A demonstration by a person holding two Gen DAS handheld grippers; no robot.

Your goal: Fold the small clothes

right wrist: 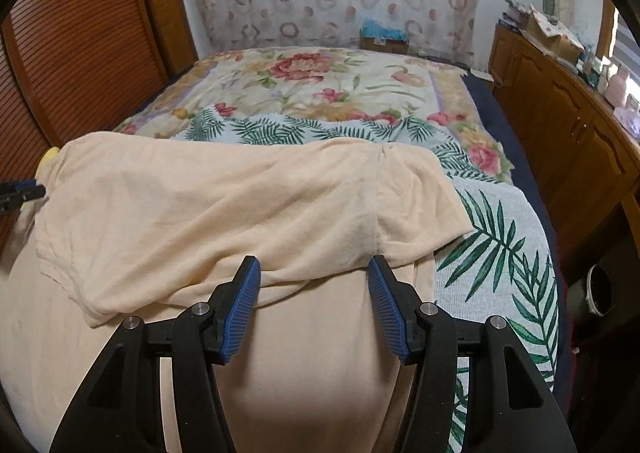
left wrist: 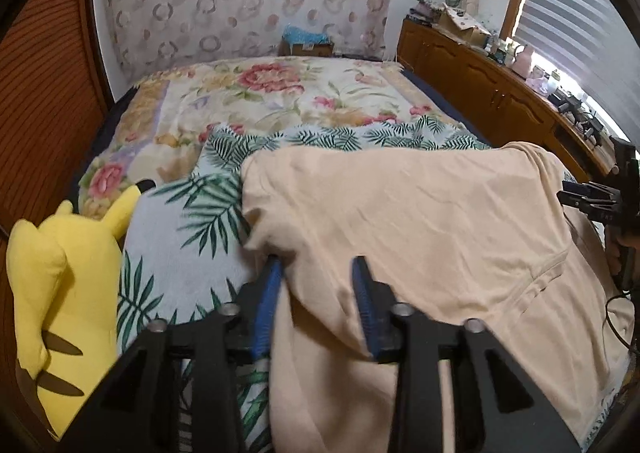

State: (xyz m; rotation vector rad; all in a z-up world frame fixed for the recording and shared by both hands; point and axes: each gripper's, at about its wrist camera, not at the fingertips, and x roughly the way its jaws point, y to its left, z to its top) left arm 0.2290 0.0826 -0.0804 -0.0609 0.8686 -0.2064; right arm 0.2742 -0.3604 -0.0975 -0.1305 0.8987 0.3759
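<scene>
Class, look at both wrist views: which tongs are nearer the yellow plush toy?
Left. The left tongs sit at the peach T-shirt's edge beside the plush toy; the right tongs are at its far edge.

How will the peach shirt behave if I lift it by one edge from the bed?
Probably floppy: the peach shirt already lies folded over itself with soft wrinkles. It looks like thin knit, so likely light. It may drag rather than slide on the textured leaf-print blanket, so the fold could come undone.

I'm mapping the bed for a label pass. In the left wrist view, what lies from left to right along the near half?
Yellow plush toy → palm-leaf blanket → peach shirt → right hand-held gripper
</scene>
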